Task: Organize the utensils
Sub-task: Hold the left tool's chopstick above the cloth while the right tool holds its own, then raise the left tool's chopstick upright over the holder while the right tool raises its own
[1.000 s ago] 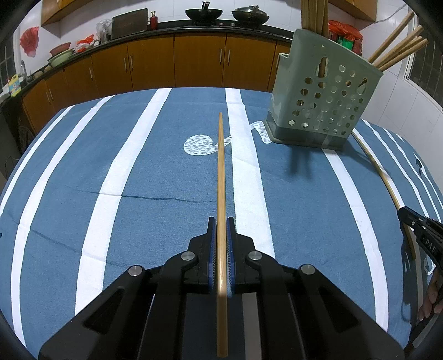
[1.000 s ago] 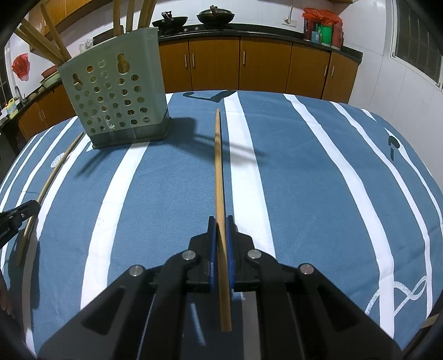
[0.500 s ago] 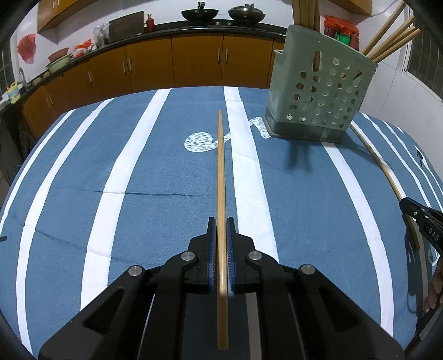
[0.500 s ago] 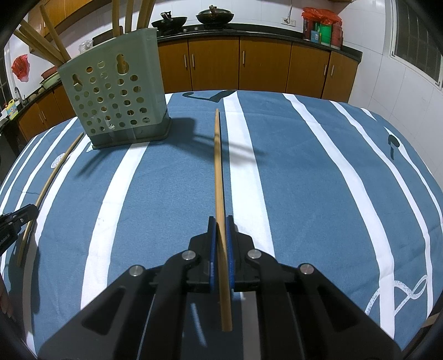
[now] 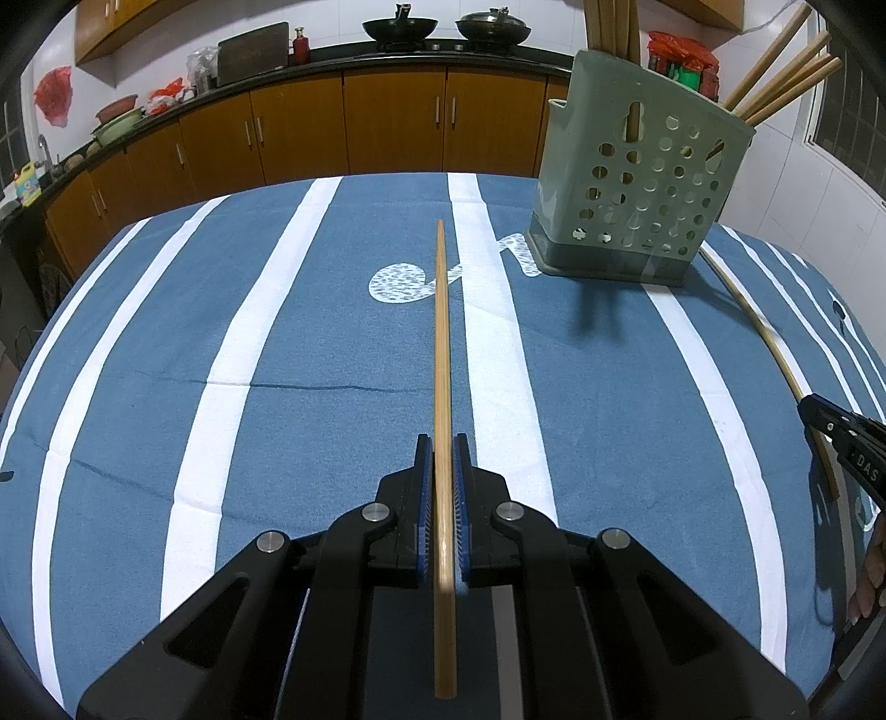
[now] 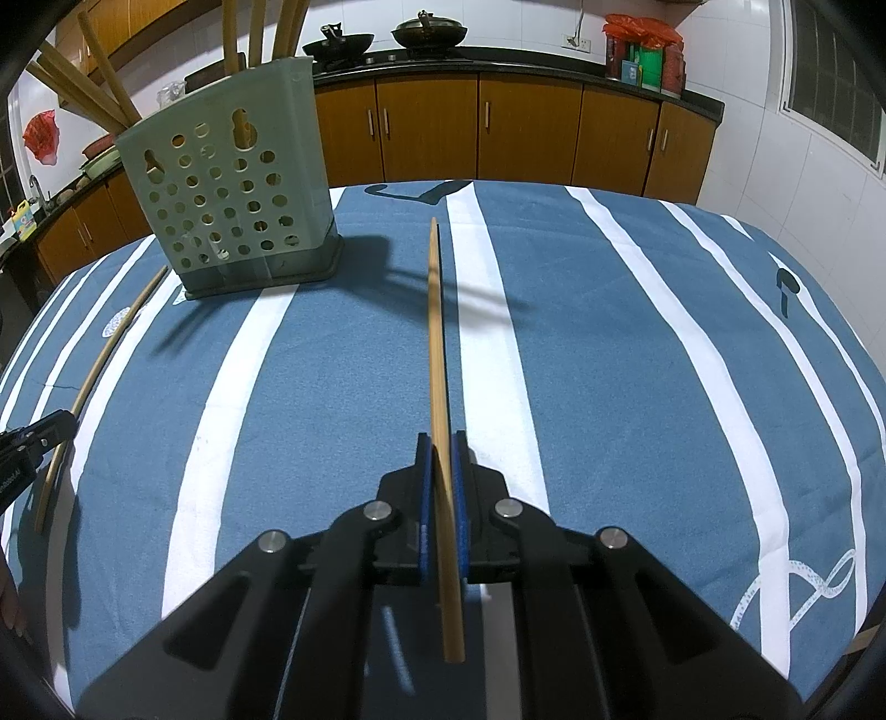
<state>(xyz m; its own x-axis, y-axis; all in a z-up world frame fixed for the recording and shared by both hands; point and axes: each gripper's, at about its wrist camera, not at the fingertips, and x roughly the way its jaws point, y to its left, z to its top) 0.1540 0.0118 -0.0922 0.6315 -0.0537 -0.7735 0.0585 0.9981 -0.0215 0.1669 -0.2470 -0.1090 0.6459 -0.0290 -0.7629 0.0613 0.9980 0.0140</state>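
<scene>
Left wrist view: striped tablecloth (image 5: 310, 354), green holder (image 5: 637, 188) standing far right. Both your grippers — left gripper (image 5: 441, 443), right gripper (image 6: 440, 440) — pinch a chopstick (image 5: 441, 343) each. Swing tip-first over the holder's rim, then let go — one at a time.

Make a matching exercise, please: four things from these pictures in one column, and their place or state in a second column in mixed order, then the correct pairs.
Things:
1. left gripper
2. green holder
3. woks
4. white stripes

Places or states:
A. on the stove behind the table
B. run along the blue tablecloth
C. stands on the table with chopsticks inside
D. jaws shut on a chopstick

Pairs: 1-D, 2-C, 3-A, 4-B
</scene>
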